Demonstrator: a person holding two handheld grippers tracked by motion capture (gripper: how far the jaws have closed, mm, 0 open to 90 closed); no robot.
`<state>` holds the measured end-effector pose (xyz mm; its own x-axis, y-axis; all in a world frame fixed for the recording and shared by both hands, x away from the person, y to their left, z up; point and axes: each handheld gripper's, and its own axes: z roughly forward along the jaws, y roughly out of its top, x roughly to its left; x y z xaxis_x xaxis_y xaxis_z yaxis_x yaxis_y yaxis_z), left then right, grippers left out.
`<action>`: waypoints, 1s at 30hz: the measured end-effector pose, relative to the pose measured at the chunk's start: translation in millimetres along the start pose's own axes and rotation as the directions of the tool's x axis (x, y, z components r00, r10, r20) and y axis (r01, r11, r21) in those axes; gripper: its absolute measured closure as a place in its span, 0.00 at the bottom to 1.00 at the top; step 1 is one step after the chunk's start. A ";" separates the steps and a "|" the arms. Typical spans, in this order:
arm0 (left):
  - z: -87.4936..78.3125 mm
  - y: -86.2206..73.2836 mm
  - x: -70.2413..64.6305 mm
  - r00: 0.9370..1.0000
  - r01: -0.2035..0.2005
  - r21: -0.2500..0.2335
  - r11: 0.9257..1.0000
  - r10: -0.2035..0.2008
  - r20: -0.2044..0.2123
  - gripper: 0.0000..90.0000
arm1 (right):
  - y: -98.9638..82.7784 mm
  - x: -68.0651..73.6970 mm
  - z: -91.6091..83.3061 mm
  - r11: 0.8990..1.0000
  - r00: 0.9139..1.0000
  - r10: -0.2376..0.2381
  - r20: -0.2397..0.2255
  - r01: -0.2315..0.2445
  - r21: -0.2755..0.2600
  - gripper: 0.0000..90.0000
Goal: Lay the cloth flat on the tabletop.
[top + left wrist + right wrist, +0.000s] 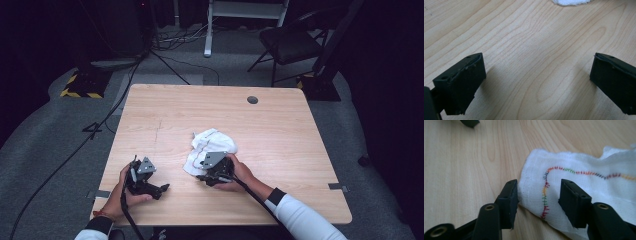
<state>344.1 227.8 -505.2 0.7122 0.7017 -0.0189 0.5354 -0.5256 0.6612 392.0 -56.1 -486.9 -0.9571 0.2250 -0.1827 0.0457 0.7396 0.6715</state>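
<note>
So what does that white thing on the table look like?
On the wooden table, near the middle, lies a crumpled white cloth beside the right gripper. Rainbow-coloured stitching wiggles across it, and nothing else lying there is soft or white.

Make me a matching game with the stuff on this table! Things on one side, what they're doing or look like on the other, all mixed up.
Things:
1. left hand-held gripper
2. right hand-held gripper
3. cloth
4. table

Descriptions:
A. white, crumpled, with rainbow stitching
B. light wood with a dark round hole near the far edge
C. jaws wide open over bare wood
D. jaws open around the edge of the fabric

Pairs: 1-C, 2-D, 3-A, 4-B
</note>
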 end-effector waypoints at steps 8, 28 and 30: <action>0.0 0.0 -0.1 1.000 0.000 0.000 1.000 0.000 0.000 0.01 | -10.5 -10.2 -18.4 1.000 1.000 0.007 -0.004 -0.007 -0.003 0.93; 16.9 24.5 -14.2 0.999 -0.028 0.031 0.999 0.027 0.025 0.03 | -92.5 -60.3 -129.3 0.964 0.940 0.264 0.218 -0.253 -0.080 0.95; 20.7 30.6 -18.4 0.999 -0.045 0.030 0.999 0.044 0.031 0.06 | -103.4 -64.9 -130.3 0.960 0.932 0.281 0.227 -0.274 -0.065 0.94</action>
<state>356.8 188.9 -500.2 0.7490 0.6624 -0.0131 0.5161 -0.5710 0.6385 412.0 -229.8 -450.8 -0.8144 0.5619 -0.1446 0.2871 0.6068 0.7412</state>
